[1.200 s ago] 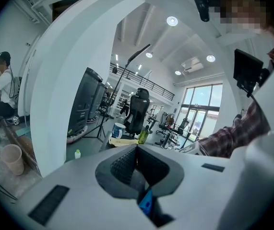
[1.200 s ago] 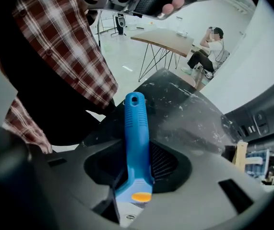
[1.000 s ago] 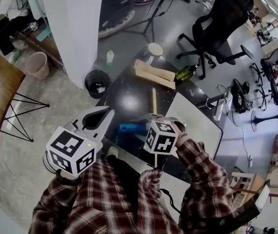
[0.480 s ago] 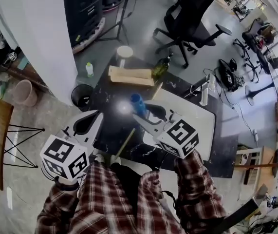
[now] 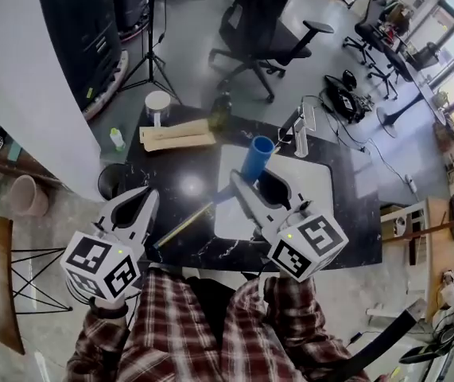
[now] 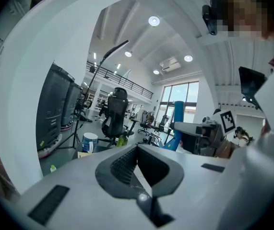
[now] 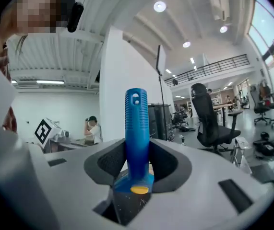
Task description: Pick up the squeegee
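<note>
The squeegee has a ribbed blue handle [image 5: 256, 159] and a long thin yellowish blade [image 5: 183, 225] that trails down-left over the black table [image 5: 346, 213]. My right gripper [image 5: 246, 183] is shut on the handle and holds the squeegee off the table. In the right gripper view the blue handle [image 7: 137, 128] stands upright between the dark pads of the right gripper [image 7: 137, 152]. My left gripper [image 5: 149, 193] hovers at the table's near left edge, jaws together and empty. The left gripper [image 6: 137, 152] shows nothing between its pads in its own view.
A white board [image 5: 314, 181] lies on the table under the squeegee. Wooden blocks [image 5: 175, 134], a white tub [image 5: 157, 103] and a green bottle [image 5: 220, 114] sit at the far edge. A black bin [image 5: 109, 180] stands left of the table, an office chair [image 5: 262, 14] beyond it.
The right gripper has risen from the table with the squeegee and rolled, so the blue handle now points up and away. The left gripper drifted slightly forward and up.
</note>
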### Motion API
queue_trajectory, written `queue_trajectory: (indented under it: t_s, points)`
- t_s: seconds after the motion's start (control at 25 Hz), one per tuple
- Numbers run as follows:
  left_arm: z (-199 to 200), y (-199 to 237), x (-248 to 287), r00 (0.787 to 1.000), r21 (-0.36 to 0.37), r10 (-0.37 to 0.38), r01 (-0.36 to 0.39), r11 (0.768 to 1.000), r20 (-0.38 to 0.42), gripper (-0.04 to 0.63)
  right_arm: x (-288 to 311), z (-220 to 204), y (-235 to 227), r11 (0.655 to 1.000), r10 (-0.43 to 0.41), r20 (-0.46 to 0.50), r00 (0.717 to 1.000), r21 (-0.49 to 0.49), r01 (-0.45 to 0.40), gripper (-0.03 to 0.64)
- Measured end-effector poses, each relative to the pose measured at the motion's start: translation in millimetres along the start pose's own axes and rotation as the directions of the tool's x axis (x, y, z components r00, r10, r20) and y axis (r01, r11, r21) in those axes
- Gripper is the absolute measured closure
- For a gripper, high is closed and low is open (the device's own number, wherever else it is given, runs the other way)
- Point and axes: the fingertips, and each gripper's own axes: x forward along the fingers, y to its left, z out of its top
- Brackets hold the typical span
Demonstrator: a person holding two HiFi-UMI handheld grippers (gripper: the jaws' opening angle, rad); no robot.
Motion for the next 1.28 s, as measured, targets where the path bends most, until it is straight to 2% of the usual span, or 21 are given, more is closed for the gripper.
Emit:
queue_trajectory:
  t_s: [0.16, 0.44, 1.28]
  points:
    - [5.0, -12.4, 7.5, 0.999, 0.016, -0.033, 0.033, 0.999, 0.004, 0.584, -17.9, -1.7, -5.4, 0.998, -0.057, 0.029, 0.998, 0.043, 0.055, 0.468]
    - [5.9, -21.3, 6.5, 0.999, 0.024, -0.042, 0.042, 0.999, 0.002, 0.584, -37.2, -5.7, -11.1, 0.993, -0.084, 0.044, 0.996, 0.09, 0.08, 0.466]
    - [2.4, -26.7, 6.8, 0.999, 0.017, -0.038, 0.038, 0.999, -0.001, 0.584, -44.1, -7.3, -10.7, 0.994, -0.1, 0.03, 0.995, 0.046, 0.099, 0.468]
